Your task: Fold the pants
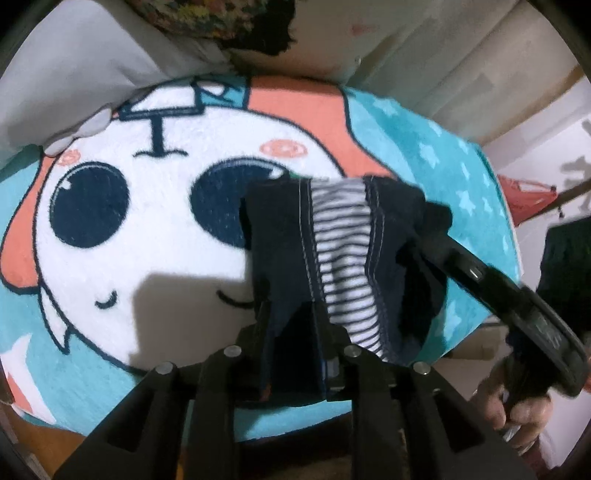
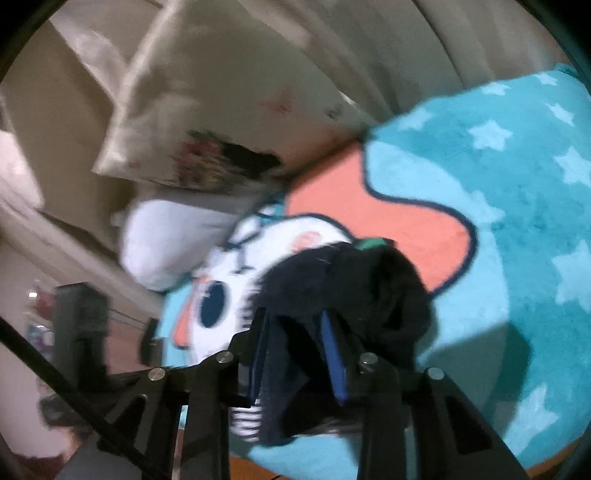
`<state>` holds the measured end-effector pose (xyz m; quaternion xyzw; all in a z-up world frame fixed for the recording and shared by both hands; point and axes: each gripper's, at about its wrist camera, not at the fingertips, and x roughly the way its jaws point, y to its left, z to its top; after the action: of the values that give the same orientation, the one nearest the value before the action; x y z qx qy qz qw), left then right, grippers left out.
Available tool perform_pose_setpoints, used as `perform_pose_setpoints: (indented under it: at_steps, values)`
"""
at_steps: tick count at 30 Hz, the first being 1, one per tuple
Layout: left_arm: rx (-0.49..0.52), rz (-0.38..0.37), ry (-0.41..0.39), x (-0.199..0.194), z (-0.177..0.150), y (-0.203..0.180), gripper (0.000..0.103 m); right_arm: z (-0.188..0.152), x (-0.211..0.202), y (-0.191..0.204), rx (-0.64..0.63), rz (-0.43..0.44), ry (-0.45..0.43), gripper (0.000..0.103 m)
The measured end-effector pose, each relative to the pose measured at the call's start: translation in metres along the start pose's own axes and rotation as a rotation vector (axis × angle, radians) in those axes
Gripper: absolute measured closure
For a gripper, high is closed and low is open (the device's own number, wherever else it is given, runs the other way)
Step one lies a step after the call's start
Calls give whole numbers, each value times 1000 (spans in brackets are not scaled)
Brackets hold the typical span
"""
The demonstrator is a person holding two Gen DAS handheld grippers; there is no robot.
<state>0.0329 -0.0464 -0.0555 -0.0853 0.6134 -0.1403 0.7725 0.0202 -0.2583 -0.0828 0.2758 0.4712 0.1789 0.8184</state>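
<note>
Small dark navy pants point(image 1: 273, 229) with a striped blue-and-white lining point(image 1: 340, 258) hang bunched just above a plush teal blanket point(image 1: 147, 240) printed with a big-eyed cartoon face. My left gripper point(image 1: 291, 314) is at the near edge of the pants, its fingers closed on dark fabric that runs down between them. My right gripper point(image 1: 430, 225) comes in from the right and pinches the far right corner. In the blurred right wrist view, the pants point(image 2: 391, 295) fill the space between the blue pads point(image 2: 334, 354) of the right gripper point(image 2: 295, 325), over the blanket point(image 2: 517, 221).
A white pillow point(image 1: 74, 81) lies at the blanket's far left, with cream pillows point(image 2: 221, 92) and a multicoloured item point(image 1: 207, 18) behind it. A person's hand point(image 1: 517, 406) holds the right gripper's handle at the lower right. A red object point(image 1: 524, 199) sits beyond the blanket's right edge.
</note>
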Motion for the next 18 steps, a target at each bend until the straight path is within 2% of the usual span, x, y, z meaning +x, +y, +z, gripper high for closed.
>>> perform_pose_setpoints:
  at_steps: [2, 5, 8, 10, 12, 13, 15, 18]
  values:
    - [36, 29, 16, 11, -3, -1, 80, 0, 11, -16, 44, -59, 24, 72]
    - [38, 50, 40, 22, -4, 4, 76, 1, 11, -24, 71, -43, 30, 73]
    - [10, 19, 23, 14, -1, 11, 76, 2, 4, -19, 50, -33, 24, 70]
    - [-11, 1, -15, 4, 5, 18, 74, 3, -10, -17, 59, 7, -10, 53]
    - [-41, -28, -30, -1, 13, 26, 57, 4, -26, -17, 59, 16, -54, 37]
    - [-55, -47, -34, -2, 16, 29, 54, 4, -31, -18, 58, 9, -65, 31]
    - [-76, -126, -41, 1, 24, 35, 42, 5, -37, -26, 68, -13, -72, 25]
    - [-71, -192, -47, 16, 36, 36, 39, 8, -30, -41, 120, -17, -52, 24]
